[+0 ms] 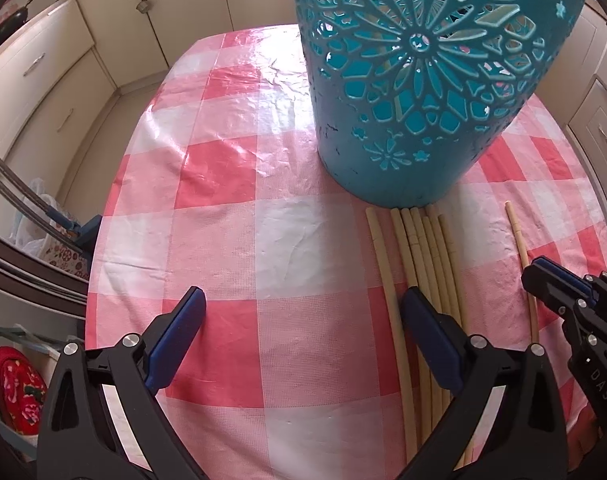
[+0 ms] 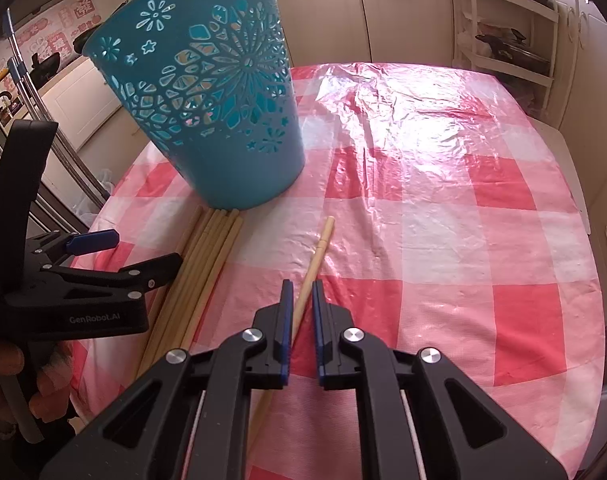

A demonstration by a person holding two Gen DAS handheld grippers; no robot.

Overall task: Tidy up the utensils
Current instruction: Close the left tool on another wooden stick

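On the pink-checked plastic-covered worktop (image 2: 443, 240), the right gripper (image 2: 302, 292) fingers narrowly straddle 1 pale bamboo chopstick (image 2: 317, 254), grip unclear, at 5 o'clock of the teal perforated plastic basket (image 2: 207, 92); the left gripper (image 1: 303, 312) gapes empty.

Teal basket (image 2: 207, 92) blocks ahead; tablecloth (image 2: 443, 208) rightward lies open.

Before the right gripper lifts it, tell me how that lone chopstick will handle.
The lone chopstick looks thin, straight and wooden, so probably stiff and light. Its rounded shaft on the glossy plastic tablecloth could roll or slide if nudged. The right gripper straddles it away from the far tip, fingers not yet closed, so it may tilt when lifted.
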